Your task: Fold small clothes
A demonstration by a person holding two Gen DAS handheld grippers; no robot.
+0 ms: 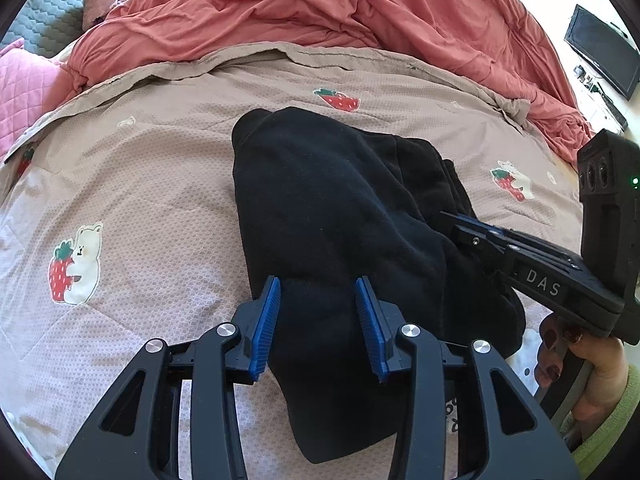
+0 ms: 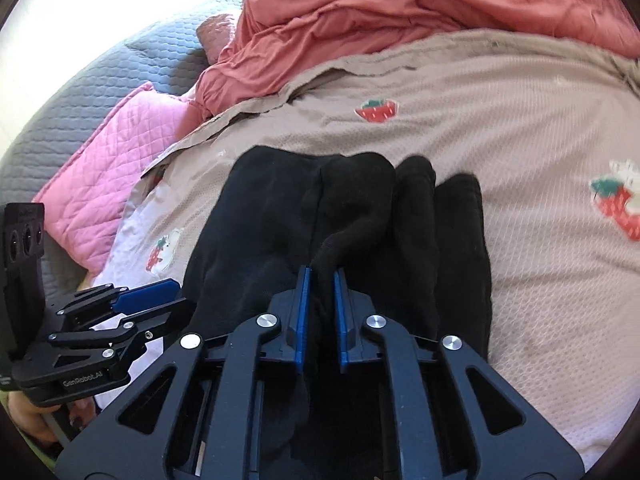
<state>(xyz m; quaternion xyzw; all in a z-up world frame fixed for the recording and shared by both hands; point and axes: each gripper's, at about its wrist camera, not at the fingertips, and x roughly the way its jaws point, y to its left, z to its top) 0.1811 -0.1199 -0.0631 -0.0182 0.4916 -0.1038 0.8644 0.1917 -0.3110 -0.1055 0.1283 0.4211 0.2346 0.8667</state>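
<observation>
A black fleece garment [image 1: 332,216] lies bunched on the beige strawberry-print bed cover [image 1: 152,168]. My left gripper [image 1: 318,292] is open just above the garment's near part, its blue pads apart with nothing between them. My right gripper [image 2: 321,276] is shut on a raised fold of the black garment [image 2: 352,216], pinched between its blue pads. In the left wrist view the right gripper [image 1: 460,224] reaches in from the right at the garment's edge. In the right wrist view the left gripper [image 2: 160,300] shows at the lower left beside the garment.
A rumpled coral duvet [image 1: 328,12] lies across the back of the bed. A pink quilted pillow [image 2: 120,160] and a grey quilted cover [image 2: 100,100] lie at the left. A dark monitor [image 1: 604,52] stands at the far right.
</observation>
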